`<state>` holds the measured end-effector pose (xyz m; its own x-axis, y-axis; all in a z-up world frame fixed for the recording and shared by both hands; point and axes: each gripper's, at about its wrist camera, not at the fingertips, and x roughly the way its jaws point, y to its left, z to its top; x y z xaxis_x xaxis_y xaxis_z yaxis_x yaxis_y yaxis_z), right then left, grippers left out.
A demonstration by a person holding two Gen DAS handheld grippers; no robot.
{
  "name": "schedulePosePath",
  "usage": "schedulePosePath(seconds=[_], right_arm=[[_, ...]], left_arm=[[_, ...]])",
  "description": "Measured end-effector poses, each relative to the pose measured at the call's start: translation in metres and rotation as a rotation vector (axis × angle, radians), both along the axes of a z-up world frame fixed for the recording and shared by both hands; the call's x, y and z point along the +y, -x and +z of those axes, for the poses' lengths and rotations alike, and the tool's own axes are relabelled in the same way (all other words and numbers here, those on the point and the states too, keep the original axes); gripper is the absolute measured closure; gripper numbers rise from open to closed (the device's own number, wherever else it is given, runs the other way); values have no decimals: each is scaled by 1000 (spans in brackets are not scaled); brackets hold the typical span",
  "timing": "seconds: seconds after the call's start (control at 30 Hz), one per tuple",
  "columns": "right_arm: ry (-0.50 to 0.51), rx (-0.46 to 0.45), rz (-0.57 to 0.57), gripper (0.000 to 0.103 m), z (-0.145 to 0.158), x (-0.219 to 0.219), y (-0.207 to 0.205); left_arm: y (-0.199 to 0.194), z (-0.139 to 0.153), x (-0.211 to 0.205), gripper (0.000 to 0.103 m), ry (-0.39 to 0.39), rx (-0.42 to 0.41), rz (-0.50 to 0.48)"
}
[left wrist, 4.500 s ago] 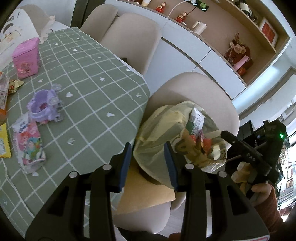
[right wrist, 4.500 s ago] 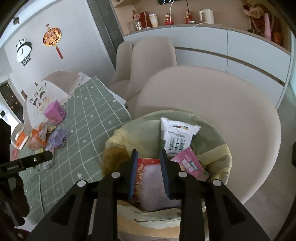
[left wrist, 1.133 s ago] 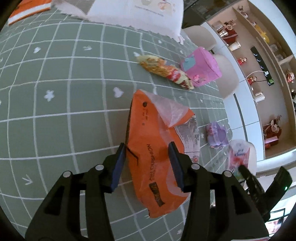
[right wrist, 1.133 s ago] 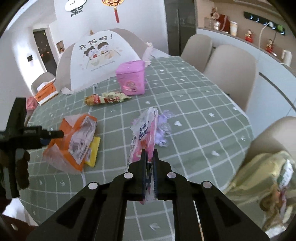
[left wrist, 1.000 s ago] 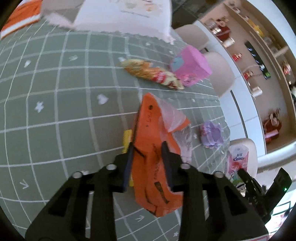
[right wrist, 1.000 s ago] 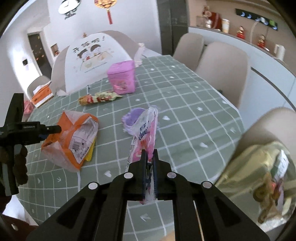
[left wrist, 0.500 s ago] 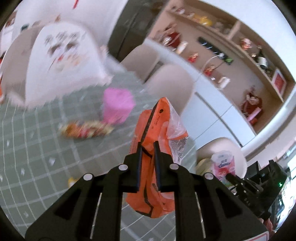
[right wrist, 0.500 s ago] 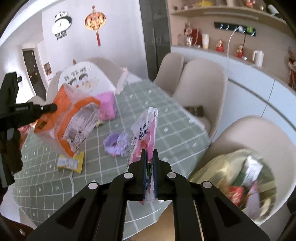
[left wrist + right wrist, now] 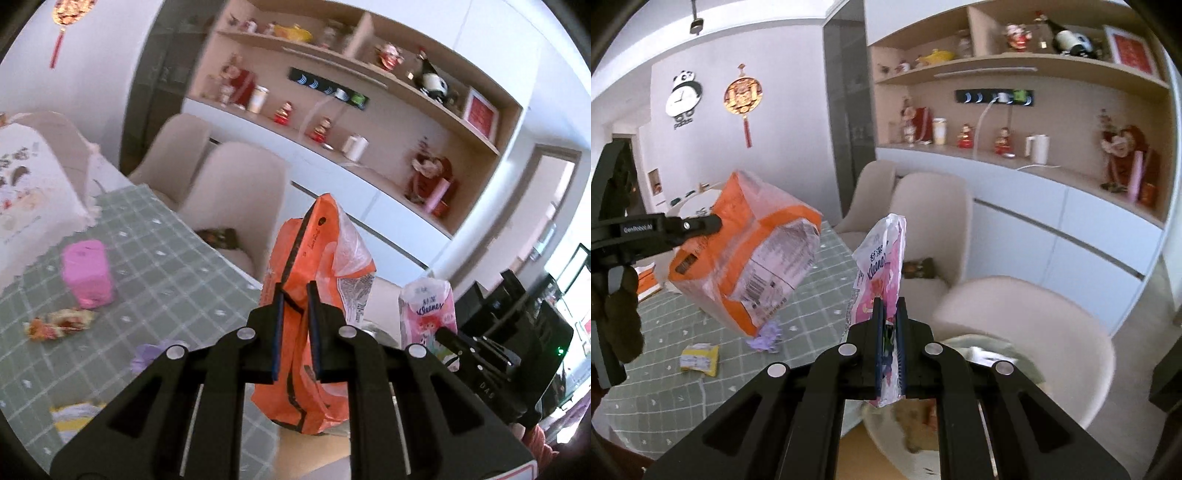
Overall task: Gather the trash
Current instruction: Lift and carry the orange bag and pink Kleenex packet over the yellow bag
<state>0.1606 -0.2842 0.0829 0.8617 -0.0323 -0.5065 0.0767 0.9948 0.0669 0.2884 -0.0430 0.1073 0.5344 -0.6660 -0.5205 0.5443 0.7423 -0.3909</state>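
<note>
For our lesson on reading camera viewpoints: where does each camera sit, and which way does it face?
Left wrist: sits on the left tool, facing the shelf wall; shows its fingers shut on the orange bag.
Right wrist: sits on the right tool, facing the chairs and shelves; shows its fingers shut on the pink Kleenex pack.
Shared: both packages, each other's tool, green tablecloth.

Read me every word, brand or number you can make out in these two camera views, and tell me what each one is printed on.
"Kleenex": pink tissue pack clamped in the right gripper.
"GenRobot.AI": side of the left gripper, seen from the right wrist.
"DAS": body of the right gripper, seen from the left wrist.
Orange bag in the left gripper: vertical lettering, barcode and small print, too small to read.
Panda clock: lettering below it blurred.
</note>
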Motion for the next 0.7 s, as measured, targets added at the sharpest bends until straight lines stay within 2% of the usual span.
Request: schedulePosePath(seconds=[0.43, 0.57, 0.7], right_arm=[[39, 5, -133, 95, -9, -96, 59], [20, 7, -156, 95, -17, -123, 69], [-9, 5, -172, 95, -26, -148, 75]], left_arm=[[24, -41, -138, 92, -2, 79, -178], [30, -55, -164, 92, -25, 94, -184], [28, -62, -180, 92, -68, 71, -152]])
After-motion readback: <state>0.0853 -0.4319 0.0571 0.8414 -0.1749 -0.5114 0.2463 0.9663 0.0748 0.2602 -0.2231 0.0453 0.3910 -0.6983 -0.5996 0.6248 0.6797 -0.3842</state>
